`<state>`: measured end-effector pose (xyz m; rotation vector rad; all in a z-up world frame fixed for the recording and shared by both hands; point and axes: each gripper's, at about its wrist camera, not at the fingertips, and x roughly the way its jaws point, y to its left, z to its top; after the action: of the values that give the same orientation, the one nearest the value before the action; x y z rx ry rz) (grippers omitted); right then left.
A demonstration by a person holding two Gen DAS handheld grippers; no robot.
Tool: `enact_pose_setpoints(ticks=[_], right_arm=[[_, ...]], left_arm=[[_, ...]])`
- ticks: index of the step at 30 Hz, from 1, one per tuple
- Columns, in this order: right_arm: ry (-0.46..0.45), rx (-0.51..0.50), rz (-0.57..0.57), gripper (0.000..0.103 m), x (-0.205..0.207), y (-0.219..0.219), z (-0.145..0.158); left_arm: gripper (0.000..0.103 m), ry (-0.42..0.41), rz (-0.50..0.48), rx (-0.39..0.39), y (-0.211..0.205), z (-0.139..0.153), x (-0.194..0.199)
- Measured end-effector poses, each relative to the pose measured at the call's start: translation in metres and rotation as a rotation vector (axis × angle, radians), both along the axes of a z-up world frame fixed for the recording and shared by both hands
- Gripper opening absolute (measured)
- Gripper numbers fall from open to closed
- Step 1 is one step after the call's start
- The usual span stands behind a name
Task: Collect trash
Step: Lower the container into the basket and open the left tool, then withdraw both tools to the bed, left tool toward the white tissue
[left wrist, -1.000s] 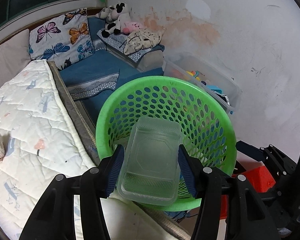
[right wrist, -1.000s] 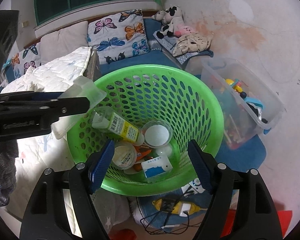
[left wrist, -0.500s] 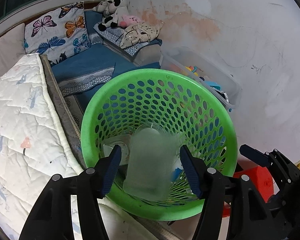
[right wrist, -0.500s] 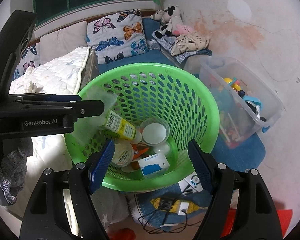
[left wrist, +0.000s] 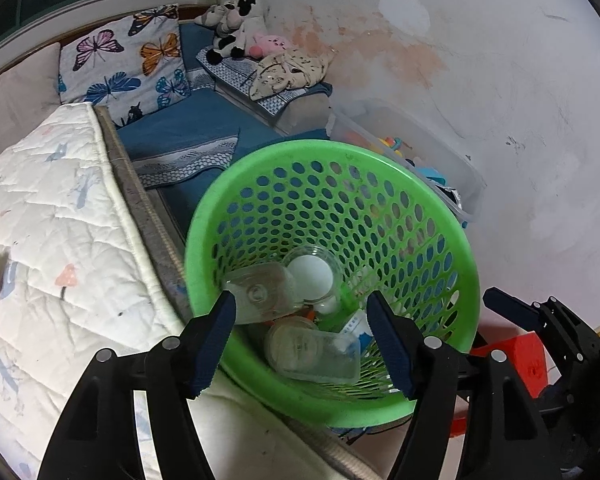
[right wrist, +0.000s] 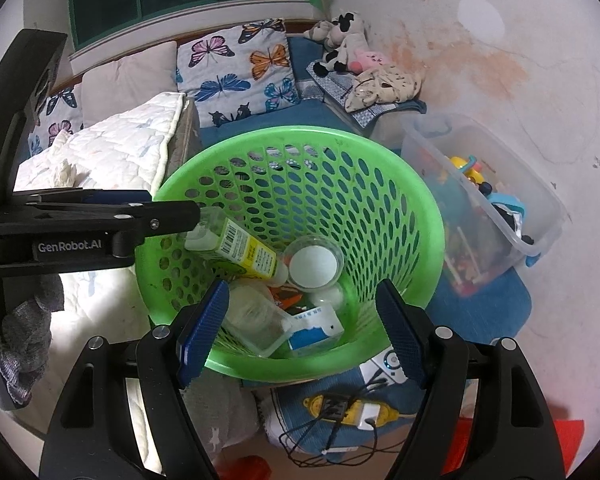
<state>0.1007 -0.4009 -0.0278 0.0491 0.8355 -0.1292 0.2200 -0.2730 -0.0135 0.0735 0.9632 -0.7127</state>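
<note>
One green perforated basket (right wrist: pixel 400 208) stands by the bed. Inside it lie one clear rectangular plastic container (left wrist: pixel 320 354), one clear bottle with a yellow label (right wrist: pixel 244 250), one round clear cup with a white base (right wrist: pixel 313 266) and one small blue-and-white carton (right wrist: pixel 314 330); other scraps beneath are too jumbled to count. One clear storage bin (right wrist: pixel 540 216) of toys sits beside the basket. Two butterfly-print cushions (right wrist: pixel 240 72) show, one stuffed cow (right wrist: pixel 342 42), and one yellow power strip (right wrist: pixel 348 410) on the floor.
</note>
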Motion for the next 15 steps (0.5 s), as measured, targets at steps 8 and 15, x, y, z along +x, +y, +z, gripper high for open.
enact_pose_setpoints(ticks=[8, 15], right_arm=[[-0.010, -0.012, 0.023, 0.079, 0.003, 0.014, 0.006], [-0.013, -0.021, 0.054, 0.080, 0.006, 0.031, 0.008]], left_arm=[[0.066, -0.016, 0.045, -0.003, 0.031, 0.004, -0.001], [0.068, -0.036, 0.082, -0.004, 0.059, 0.009, -0.003]])
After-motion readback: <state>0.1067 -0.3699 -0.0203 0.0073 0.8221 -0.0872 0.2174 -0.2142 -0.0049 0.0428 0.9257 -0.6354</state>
